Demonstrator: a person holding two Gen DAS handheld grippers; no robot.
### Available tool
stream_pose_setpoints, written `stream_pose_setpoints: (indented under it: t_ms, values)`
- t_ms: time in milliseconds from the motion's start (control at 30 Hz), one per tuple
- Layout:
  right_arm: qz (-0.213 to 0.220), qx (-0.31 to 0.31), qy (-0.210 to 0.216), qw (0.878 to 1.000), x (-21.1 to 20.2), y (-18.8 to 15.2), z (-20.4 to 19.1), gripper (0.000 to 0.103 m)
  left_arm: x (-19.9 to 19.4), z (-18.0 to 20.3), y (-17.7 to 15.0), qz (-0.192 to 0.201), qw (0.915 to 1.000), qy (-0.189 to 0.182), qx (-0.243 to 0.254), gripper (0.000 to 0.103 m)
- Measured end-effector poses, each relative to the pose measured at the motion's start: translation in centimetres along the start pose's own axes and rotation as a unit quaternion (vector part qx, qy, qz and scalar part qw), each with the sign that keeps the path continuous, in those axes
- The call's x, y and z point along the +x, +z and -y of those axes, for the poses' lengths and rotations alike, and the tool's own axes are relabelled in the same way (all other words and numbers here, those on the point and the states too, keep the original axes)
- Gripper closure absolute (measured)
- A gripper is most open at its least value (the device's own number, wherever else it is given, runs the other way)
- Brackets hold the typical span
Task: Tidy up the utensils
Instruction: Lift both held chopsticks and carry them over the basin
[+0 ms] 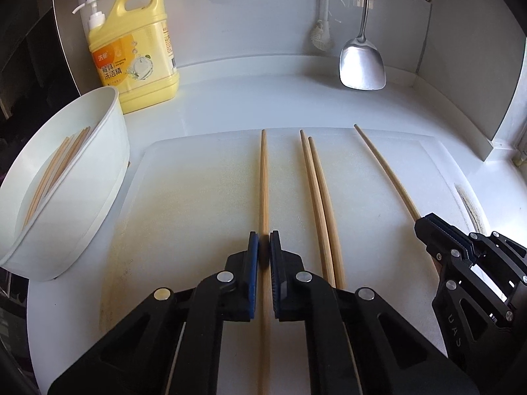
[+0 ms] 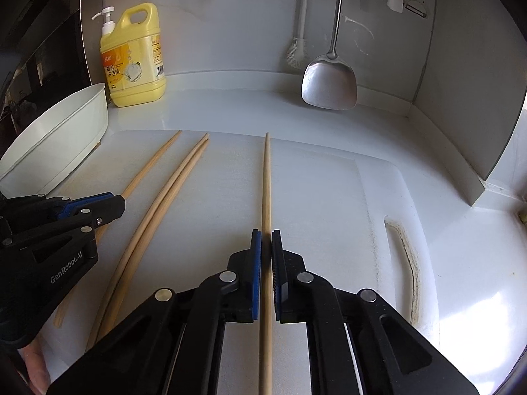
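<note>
Both claws, left [image 1: 264, 235] and right [image 2: 266, 233], pinch one chopstick each, left stick [image 1: 263, 177], right stick [image 2: 266, 181], far behind centre, so I fear long tips swinging out.

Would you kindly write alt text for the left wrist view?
The left tongs grip one chopstick lying on a white cutting board. A loose chopstick pair lies beside it; a white bin sits further left.

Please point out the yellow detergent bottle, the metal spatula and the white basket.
yellow detergent bottle [image 1: 138, 65], left wrist view, front label.
metal spatula [image 2: 329, 85], right wrist view, blade.
white basket [image 1: 108, 151], left wrist view, outer wall.
</note>
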State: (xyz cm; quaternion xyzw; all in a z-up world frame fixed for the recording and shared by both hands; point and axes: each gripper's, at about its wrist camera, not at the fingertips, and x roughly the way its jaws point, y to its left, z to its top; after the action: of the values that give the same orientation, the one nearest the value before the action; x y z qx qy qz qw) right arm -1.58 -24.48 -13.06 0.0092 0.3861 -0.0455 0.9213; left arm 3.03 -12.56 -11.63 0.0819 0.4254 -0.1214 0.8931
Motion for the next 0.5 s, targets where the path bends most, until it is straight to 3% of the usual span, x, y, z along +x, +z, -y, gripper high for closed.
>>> stream_pose_setpoints:
  t_ms: [267,500]
  values:
    - [0.007,0.042,0.030,0.999,-1.5,-0.2,1.2,0.097,-1.2,-1.5,-0.7,-0.016,0.9987,-0.033,-0.035,0.095]
    - [0.009,0.048,0.048,0.998,-4.6,1.4,0.9,0.097,-5.4,-2.9,0.0,-0.013,0.9984,-0.031,-0.045,0.095]
